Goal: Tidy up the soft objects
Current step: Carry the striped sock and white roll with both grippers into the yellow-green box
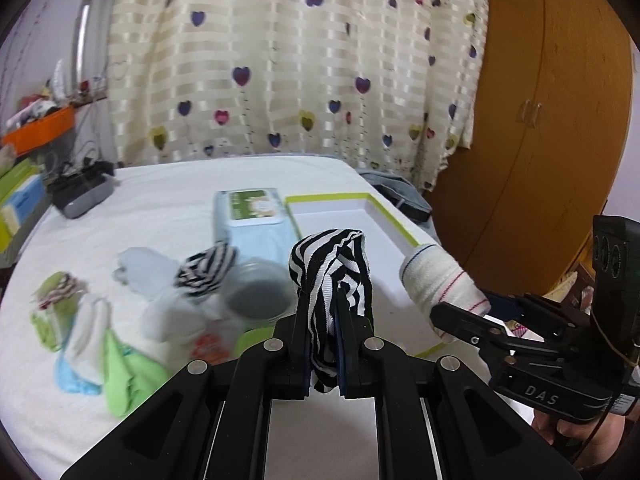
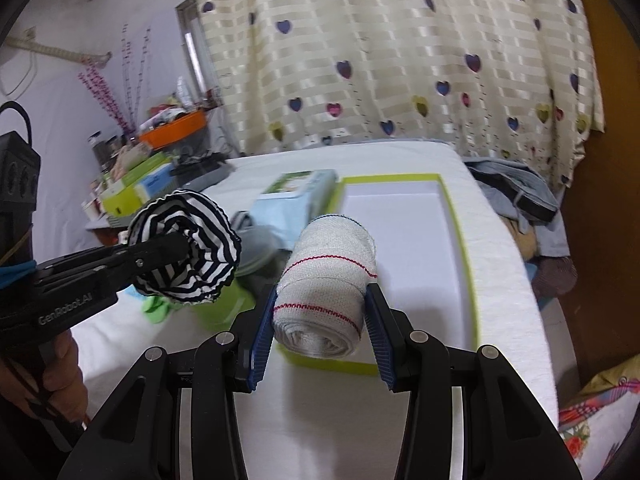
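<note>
Your left gripper (image 1: 325,320) jaws clamped on striped cloth (image 1: 332,272); right gripper (image 2: 320,320) jaws clamped on white roll (image 2: 326,288). Green-rimmed tray (image 2: 460,240) ahead, bare, near bed (image 2: 508,280) edge.

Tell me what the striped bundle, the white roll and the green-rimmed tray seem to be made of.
Striped bundle: stretchy knit fabric, matte; its ribbed edge scrunches in the left gripper. White roll: coarse woven cotton, likely a towel, with visible weave and red stitched lines, in the right gripper. Tray: probably cardboard, with smooth, stiff, thin walls.
</note>
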The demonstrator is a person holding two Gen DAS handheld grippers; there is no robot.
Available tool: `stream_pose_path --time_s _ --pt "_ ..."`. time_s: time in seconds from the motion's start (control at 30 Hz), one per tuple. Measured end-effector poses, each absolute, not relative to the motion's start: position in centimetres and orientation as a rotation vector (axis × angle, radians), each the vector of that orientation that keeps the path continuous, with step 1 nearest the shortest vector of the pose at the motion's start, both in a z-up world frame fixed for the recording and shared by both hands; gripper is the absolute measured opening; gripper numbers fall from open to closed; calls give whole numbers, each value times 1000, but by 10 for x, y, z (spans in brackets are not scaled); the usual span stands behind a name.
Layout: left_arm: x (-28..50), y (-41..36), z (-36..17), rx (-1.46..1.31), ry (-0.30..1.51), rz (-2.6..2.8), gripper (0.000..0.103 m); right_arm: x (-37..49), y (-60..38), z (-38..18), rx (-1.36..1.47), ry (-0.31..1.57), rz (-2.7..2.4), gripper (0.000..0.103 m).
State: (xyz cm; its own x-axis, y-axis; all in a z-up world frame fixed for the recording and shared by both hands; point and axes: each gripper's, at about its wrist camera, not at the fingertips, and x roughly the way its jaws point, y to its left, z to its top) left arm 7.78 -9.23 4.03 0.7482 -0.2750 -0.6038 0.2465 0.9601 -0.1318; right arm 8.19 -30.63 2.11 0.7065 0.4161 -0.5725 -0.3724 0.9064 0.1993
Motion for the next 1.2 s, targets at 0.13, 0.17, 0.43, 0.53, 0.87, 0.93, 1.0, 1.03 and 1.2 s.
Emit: stream_pose_path --time_s 0.13,0.17,0.43,0.53,0.87,0.93,1.0,1.03,1.2 --pt "95 -113 33 -36 694 -311 9 98 -319 13 74 679 411 45" --pt "99 -116 32 -34 699 -315 9 102 -322 11 74 684 406 45" --pt "132 -139 12 -26 762 -334 9 127 -336 -4 74 726 384 45" --pt "139 -146 7 -20 776 -341 9 134 -338 -6 70 737 382 45" --pt "162 -160 -7 -5 803 -331 9 154 -339 -12 46 762 381 47" --pt "166 -161 -11 -4 809 -330 12 157 -339 -14 37 769 377 47" --pt "168 -162 -13 -4 817 -335 17 158 -339 -15 29 774 373 47" --pt "168 -162 -13 -8 816 -341 24 157 -339 -15 26 776 374 47" --pt "166 -159 -8 -23 798 -349 37 151 -340 -9 14 754 371 47"
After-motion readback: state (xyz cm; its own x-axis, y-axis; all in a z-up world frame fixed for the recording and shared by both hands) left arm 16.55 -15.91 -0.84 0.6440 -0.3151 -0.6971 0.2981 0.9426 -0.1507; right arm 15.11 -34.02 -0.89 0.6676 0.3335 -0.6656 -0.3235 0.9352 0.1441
